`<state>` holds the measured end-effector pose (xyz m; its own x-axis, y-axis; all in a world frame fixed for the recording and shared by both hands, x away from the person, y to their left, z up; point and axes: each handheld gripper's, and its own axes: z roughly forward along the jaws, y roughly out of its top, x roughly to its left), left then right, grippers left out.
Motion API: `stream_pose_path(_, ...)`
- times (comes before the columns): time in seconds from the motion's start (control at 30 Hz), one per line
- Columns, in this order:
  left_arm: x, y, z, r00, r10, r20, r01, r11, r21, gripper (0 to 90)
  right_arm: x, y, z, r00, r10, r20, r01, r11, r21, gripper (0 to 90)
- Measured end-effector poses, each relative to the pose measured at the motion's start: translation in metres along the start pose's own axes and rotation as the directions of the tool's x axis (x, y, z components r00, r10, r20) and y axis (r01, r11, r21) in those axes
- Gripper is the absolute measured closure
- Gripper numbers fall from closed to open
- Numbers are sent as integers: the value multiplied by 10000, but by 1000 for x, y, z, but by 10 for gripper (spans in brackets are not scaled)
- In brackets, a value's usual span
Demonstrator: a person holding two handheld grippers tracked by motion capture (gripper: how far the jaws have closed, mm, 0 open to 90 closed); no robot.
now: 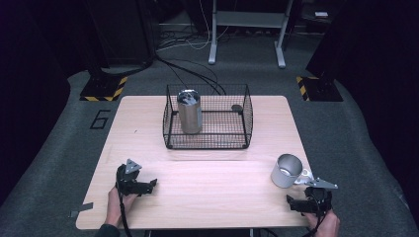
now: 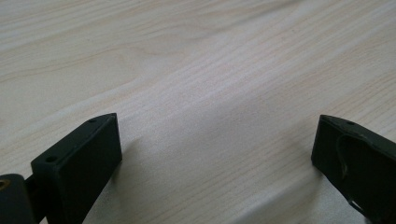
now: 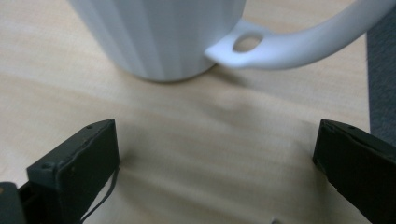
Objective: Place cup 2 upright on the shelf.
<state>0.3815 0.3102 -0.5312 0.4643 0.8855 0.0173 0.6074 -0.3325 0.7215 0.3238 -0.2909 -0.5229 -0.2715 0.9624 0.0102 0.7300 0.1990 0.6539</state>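
A white ribbed mug (image 1: 285, 171) stands near the table's front right corner, its handle (image 3: 299, 44) pointing toward the right edge. My right gripper (image 1: 304, 200) rests just in front of it, open, and in the right gripper view (image 3: 215, 144) the mug (image 3: 163, 37) stands a short way beyond the jaws, untouched. My left gripper (image 1: 142, 184) lies at the front left of the table, open, with bare wood between its jaws (image 2: 217, 140). A black wire basket (image 1: 207, 144) stands at the middle back and holds an upright metal tumbler (image 1: 189, 111).
A small dark round thing (image 1: 237, 107) lies in the basket's back right corner. The light wooden table (image 1: 207, 177) has open surface between the two grippers. The table's right edge is close to the mug. Cables and stands sit on the floor behind.
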Motion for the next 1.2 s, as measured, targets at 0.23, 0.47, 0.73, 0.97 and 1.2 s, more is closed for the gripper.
stream_pose_path(0.23, -2, 0, 1, 9998, -201, -71, 201, 9998, -37, 14, -3, 10, -33, 9968, 44, -796, -54, 9999, -123, 0)
stream_pose_path(0.47, -2, 0, 1, 9996, -233, -129, 233, 9997, -29, 14, 4, 43, -58, 9948, -805, -631, 766, 9951, -630, 0)
stream_pose_path(0.73, -2, 1, 1, 9998, -170, -81, 170, 9999, 29, 15, 14, 87, -48, 9817, -1758, -734, 1707, 9828, -703, 0)
stream_pose_path(0.97, -2, 1, 1, 9999, -151, -80, 151, 9999, 24, 15, 12, 105, -31, 9790, -1802, -955, 1796, 9836, -142, 0)
stream_pose_path(1.2, -2, 1, 1, 9998, -158, -78, 158, 9999, 18, 15, 12, 111, -20, 9790, -1695, -1133, 1735, 9845, 261, 0)
